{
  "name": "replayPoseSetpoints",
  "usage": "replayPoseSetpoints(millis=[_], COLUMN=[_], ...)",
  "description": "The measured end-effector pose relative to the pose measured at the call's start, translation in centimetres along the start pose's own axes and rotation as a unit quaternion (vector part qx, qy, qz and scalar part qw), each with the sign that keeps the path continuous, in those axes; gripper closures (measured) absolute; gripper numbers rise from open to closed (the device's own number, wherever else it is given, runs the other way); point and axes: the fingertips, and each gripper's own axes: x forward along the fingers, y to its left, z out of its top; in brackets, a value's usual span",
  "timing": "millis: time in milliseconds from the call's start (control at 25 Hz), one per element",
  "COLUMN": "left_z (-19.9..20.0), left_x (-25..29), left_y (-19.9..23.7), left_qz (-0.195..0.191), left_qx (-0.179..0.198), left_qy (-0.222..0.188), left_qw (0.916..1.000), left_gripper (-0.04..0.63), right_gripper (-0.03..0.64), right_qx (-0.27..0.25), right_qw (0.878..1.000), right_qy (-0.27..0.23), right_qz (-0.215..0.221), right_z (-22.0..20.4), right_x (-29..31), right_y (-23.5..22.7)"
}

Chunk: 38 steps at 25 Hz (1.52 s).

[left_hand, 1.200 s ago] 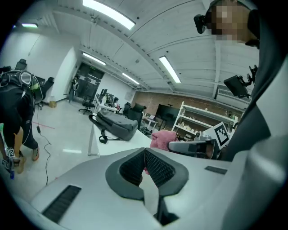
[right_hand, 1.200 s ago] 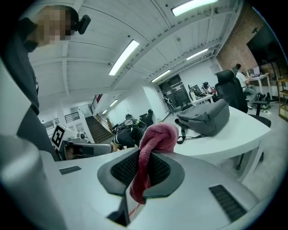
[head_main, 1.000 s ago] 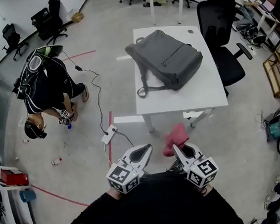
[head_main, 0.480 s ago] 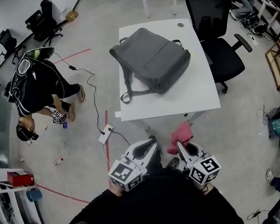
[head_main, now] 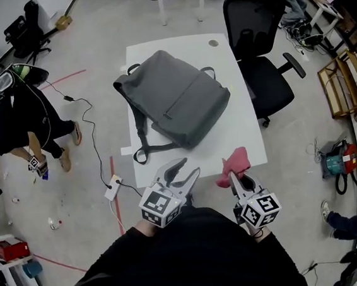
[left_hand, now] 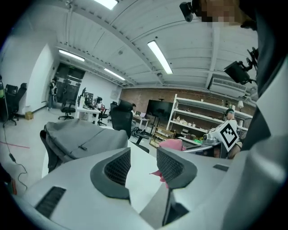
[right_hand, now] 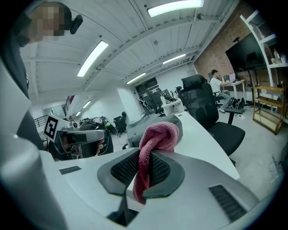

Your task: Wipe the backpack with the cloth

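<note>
A grey backpack (head_main: 175,100) lies flat on a white table (head_main: 253,147), its straps hanging toward the near left edge; it also fills the left of the left gripper view (left_hand: 81,139). My right gripper (head_main: 238,176) is shut on a pink cloth (head_main: 233,166), which bunches above the jaws (right_hand: 157,139) at the table's near edge. My left gripper (head_main: 180,171) hovers at the near edge by the backpack's corner, its jaws opening with nothing between them (left_hand: 140,165).
A black office chair (head_main: 258,48) stands right of the table. A person (head_main: 8,119) crouches on the floor at far left, near a cable and power strip (head_main: 112,187). More chairs and desks stand at the back; shelving (head_main: 343,84) and tools lie at right.
I have walked up to the table, so it and the backpack now sit right before both grippers. The left gripper's jaws have parted. The cloth stays clamped in the right gripper.
</note>
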Motion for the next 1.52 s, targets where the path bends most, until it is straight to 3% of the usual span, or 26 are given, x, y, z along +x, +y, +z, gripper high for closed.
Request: replayPoseSetpoints(millis=[280,480,640,760,880,1040,1160,1240,1320,1360,1440,1520], left_z=[0.7,-0.4,-0.8,0.1,1.5,2.4,1.4,0.8,0.3,0.2,0.1,0.6], left_x=[5.1,4.9,8.5,10.6,11.8,15.3,17.2,17.6,17.8,17.9,18.4,19.5], left_y=[7.6,10.8,10.5,10.4,11.7,12.9,13.2,12.8,12.2,12.0,11.5,11.1], left_qz=[-0.021,0.012,0.043,0.071,0.094,0.123,0.147,0.153,0.156,0.158,0.162,0.161], left_qx=[0.023,-0.005,-0.013,0.009,0.013,-0.008,-0.027,-0.021,-0.001,0.01,0.034,0.071], left_qy=[0.053,0.083,0.101,0.109,0.109,0.113,0.127,0.146,0.164,0.17,0.178,0.186], left_qw=[0.9981,0.9965,0.9938,0.9915,0.9895,0.9858,0.9807,0.9772,0.9741,0.9727,0.9701,0.9667], left_gripper=[0.408,0.408,0.408,0.407,0.405,0.403,0.403,0.404,0.405,0.404,0.405,0.405], right_gripper=[0.575,0.575,0.575,0.575,0.575,0.575,0.575,0.575,0.575,0.575,0.575,0.575], right_qx=[-0.009,-0.072,-0.13,-0.183,-0.255,-0.3,-0.336,-0.353,-0.357,-0.353,-0.333,-0.302], right_qw=[0.997,0.989,0.985,0.978,0.952,0.894,0.845,0.828,0.828,0.834,0.859,0.894], right_qy=[0.043,0.074,0.09,0.099,0.085,0.083,0.091,0.091,0.091,0.094,0.099,0.1], right_qz=[-0.056,-0.101,-0.067,0.017,0.147,0.322,0.406,0.426,0.422,0.413,0.376,0.317], right_z=[2.2,6.0,8.7,8.1,5.5,-0.8,-5.5,-7.0,-7.1,-6.9,-5.9,-3.8], right_x=[8.0,12.8,18.7,20.9,19.7,16.9,16.1,16.1,16.4,16.6,17.4,18.6], right_y=[-8.2,-18.6,-24.7,-22.1,-12.7,-2.2,1.3,1.3,-0.5,-2.0,-6.2,-11.7])
